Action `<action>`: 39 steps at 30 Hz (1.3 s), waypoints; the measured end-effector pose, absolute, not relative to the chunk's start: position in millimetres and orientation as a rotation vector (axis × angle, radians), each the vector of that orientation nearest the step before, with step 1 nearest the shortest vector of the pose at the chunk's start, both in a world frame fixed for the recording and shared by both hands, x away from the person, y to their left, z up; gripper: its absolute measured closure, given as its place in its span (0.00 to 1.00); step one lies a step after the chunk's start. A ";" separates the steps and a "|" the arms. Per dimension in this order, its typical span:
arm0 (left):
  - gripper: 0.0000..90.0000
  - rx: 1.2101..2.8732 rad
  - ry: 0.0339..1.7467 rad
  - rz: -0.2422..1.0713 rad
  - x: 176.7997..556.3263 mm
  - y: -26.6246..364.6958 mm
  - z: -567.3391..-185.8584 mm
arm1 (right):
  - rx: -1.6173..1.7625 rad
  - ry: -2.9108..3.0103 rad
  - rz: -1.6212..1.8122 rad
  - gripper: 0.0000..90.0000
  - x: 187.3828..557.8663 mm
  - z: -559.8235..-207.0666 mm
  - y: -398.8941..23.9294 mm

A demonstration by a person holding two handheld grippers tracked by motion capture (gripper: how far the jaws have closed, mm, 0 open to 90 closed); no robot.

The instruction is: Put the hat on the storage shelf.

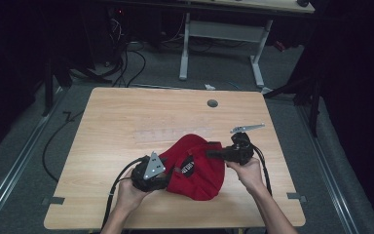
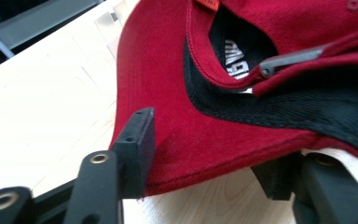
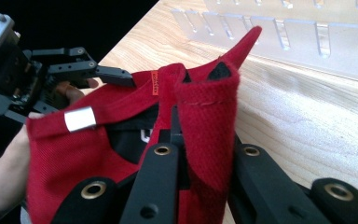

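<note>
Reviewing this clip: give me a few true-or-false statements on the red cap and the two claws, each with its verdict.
1. The right claw is clamped on a fold of the red cap. True.
2. The cap lies at the far edge of the table. False: it lies in the near half, between the person's hands.
3. The left claw has its jaws on either side of the cap's edge. True.
4. The cap's inside is white. False: it shows a black lining.
5. The cap carries a small orange tag. True.
</note>
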State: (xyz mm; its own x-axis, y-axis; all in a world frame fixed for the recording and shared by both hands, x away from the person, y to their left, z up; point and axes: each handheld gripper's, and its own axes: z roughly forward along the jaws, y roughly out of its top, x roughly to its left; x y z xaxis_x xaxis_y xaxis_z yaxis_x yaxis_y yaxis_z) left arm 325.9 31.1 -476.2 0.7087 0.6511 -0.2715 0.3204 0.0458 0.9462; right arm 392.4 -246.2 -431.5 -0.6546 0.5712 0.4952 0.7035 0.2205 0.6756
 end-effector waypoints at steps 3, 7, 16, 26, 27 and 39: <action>0.56 1.548 0.827 0.267 325.9 35.3 -471.3 | -1.227 -2.338 -1.417 0.93 392.5 -434.2 -247.9; 0.62 1.535 0.835 0.213 325.9 39.2 -465.8 | -1.226 -2.357 -1.421 0.91 392.7 -434.7 -247.0; 0.76 1.523 0.819 0.119 322.5 45.5 -454.7 | -1.234 -2.366 -1.445 0.90 392.7 -435.2 -244.7; 0.93 1.554 0.789 0.067 318.2 50.2 -449.6 | -1.250 -2.336 -1.449 0.83 399.3 -440.9 -241.5; 0.93 1.562 0.783 0.073 317.0 50.8 -449.2 | -1.251 -2.334 -1.450 0.82 400.0 -441.3 -241.4; 0.94 1.566 0.765 0.071 315.8 54.5 -444.4 | -1.459 -2.295 -1.609 0.61 398.4 -430.8 -263.3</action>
State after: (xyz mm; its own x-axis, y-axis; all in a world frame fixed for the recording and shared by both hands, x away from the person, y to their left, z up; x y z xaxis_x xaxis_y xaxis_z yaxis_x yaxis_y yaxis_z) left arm 315.8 54.5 -444.4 0.7726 0.5016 -0.3892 0.4215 0.0531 0.9053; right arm 398.4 -263.3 -430.8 -0.5737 0.6801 0.4565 0.6610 0.0553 0.7483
